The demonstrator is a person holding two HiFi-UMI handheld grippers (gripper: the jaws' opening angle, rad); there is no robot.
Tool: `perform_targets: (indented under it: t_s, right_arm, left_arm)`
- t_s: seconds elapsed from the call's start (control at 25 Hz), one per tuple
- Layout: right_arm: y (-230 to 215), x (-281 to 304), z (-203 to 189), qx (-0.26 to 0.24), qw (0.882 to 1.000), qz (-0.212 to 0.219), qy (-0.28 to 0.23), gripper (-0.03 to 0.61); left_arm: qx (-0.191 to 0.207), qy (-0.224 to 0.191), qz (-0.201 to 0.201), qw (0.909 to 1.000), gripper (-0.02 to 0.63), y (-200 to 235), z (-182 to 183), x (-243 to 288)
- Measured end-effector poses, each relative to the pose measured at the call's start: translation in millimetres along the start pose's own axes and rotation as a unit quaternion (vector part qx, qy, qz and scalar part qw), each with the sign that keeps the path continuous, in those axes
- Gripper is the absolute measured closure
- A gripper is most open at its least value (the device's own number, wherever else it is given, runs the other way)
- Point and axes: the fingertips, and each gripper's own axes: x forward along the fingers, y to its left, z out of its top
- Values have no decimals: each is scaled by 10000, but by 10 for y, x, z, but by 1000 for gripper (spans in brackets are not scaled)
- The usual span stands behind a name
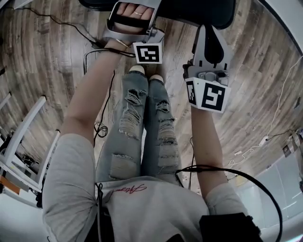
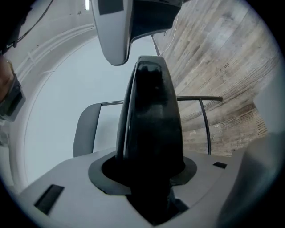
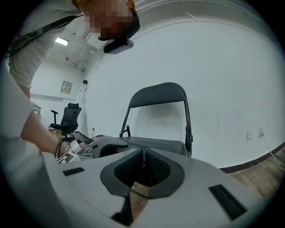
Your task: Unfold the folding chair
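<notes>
The black folding chair stands against a white wall in the right gripper view, with its backrest (image 3: 158, 95) upright and its seat (image 3: 151, 143) lying about level. From the head view only the seat's front edge (image 1: 189, 12) shows, at the top. My left gripper (image 1: 142, 21) reaches that edge. Seen edge-on, the dark seat (image 2: 153, 124) fills the gap between its jaws, which are shut on it. My right gripper (image 1: 211, 38) hovers just before the seat's right part. Its jaws (image 3: 143, 167) are shut with nothing between them.
The person's legs (image 1: 147, 123) stand on the wooden floor right before the chair. Cables (image 1: 99, 130) trail over the floor. A white frame (image 1: 23, 142) stands at the left and a power strip (image 1: 262, 141) lies at the right. An office chair (image 3: 67, 118) stands farther back.
</notes>
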Motion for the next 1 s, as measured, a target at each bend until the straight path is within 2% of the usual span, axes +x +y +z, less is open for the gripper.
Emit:
perform_targets:
  t_s: [0.32, 0.6, 0.84, 0.92, 1.0]
  right_arm:
    - [125, -63, -261, 14, 9999, 109, 86, 549]
    - [207, -55, -580, 70, 9998, 97, 145, 549]
    - [443, -52, -749, 55, 9995, 295, 130, 549]
    - [494, -69, -714, 42, 9994, 334, 71, 549]
    - [556, -104, -623, 66, 9991, 418, -39, 548]
  left_arm:
    - [90, -68, 143, 9998, 382, -393, -77, -100]
    - [28, -160, 447, 9989, 382, -500, -72, -130]
    - [-29, -209, 581, 9981, 379, -475, -77, -131]
    - [-238, -312, 406, 9984, 352, -503, -62, -125]
    - [-652, -326, -49, 9973, 288, -554, -68, -133]
